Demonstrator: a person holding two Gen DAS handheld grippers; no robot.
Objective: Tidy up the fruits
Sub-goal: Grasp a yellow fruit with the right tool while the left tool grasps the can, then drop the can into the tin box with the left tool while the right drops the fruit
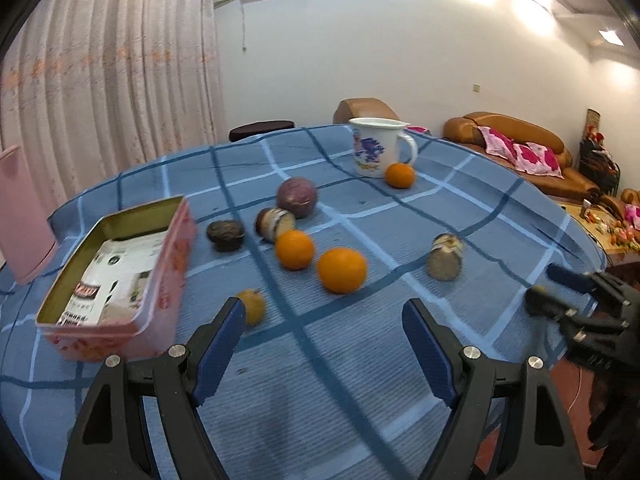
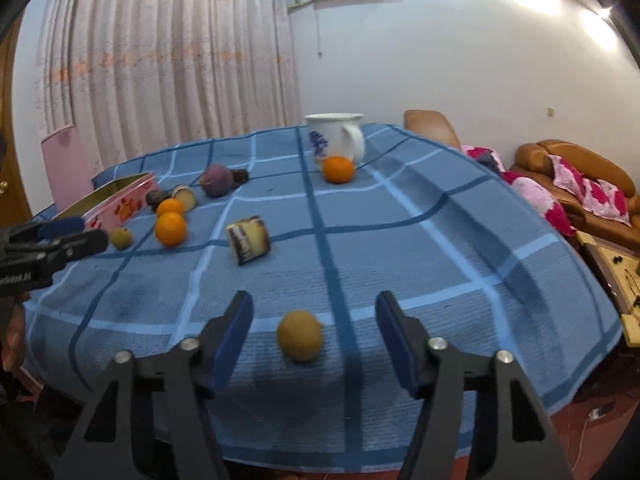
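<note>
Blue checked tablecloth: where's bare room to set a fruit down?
Free: the cloth right of the cut fruit piece, below the white mug. Crowded: beside the pink tin box, where oranges and dark fruits cluster.

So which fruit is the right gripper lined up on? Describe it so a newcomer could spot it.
Start at the blue checked tablecloth and go to its near edge, far from the pink tin. There a small yellow-brown fruit lies alone between the open fingers of the right gripper. Unlike the bright oranges, it is dull and isolated.
</note>
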